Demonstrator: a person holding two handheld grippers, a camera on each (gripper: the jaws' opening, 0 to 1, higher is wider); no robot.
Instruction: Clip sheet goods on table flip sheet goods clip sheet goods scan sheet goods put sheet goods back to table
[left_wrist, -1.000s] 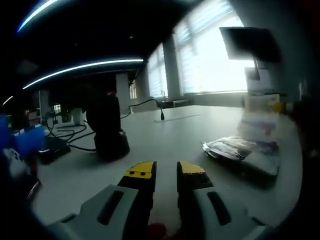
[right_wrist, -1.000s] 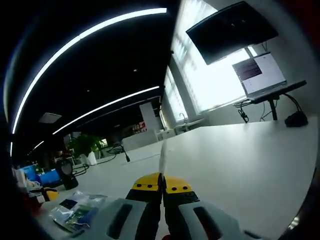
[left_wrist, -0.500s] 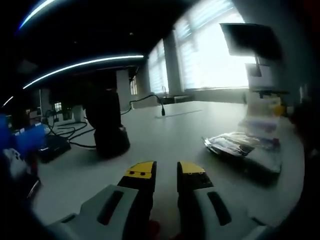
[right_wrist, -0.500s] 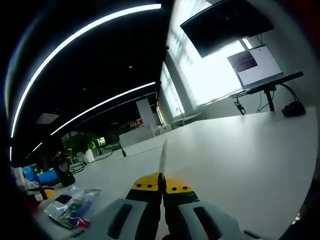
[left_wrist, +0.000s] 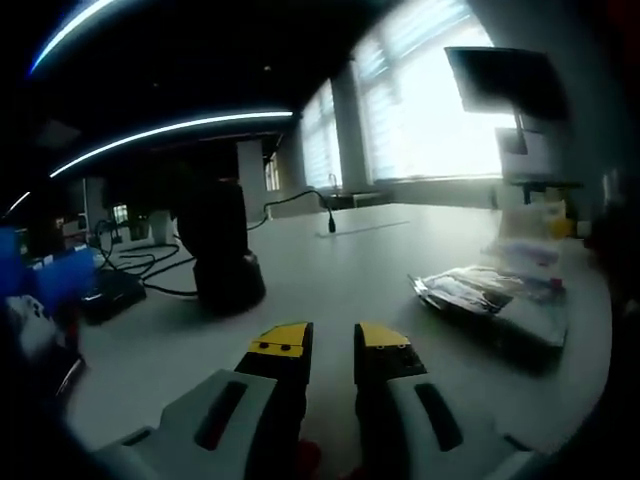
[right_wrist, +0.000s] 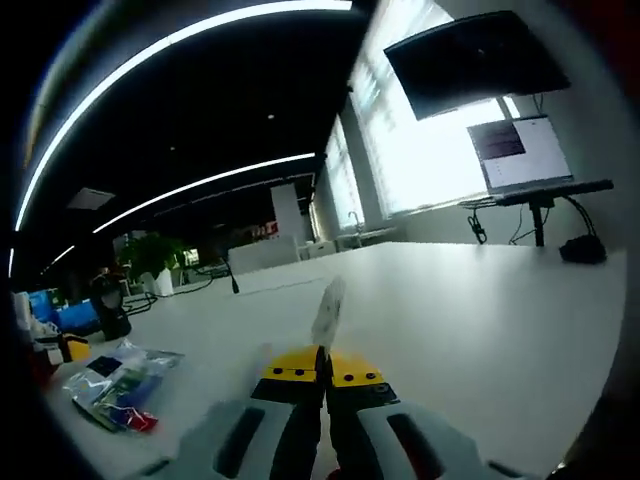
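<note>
One thin pale sheet (right_wrist: 326, 312), edge-on, upright

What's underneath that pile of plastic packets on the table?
The packets lie directly on the white table, stacked on each other. Bottom packets and the surface beneath are covered. The left gripper stands open short of them.

Open-plan office or lab space: long white table (right_wrist: 480, 320) under linear ceiling light strips (right_wrist: 190, 40), big blinded windows (left_wrist: 430, 110) behind it, a wall monitor (right_wrist: 475, 65) above a laptop (right_wrist: 520, 155) on a stand at the table's far edge, cables (left_wrist: 140, 265) trailing across the table.
</note>
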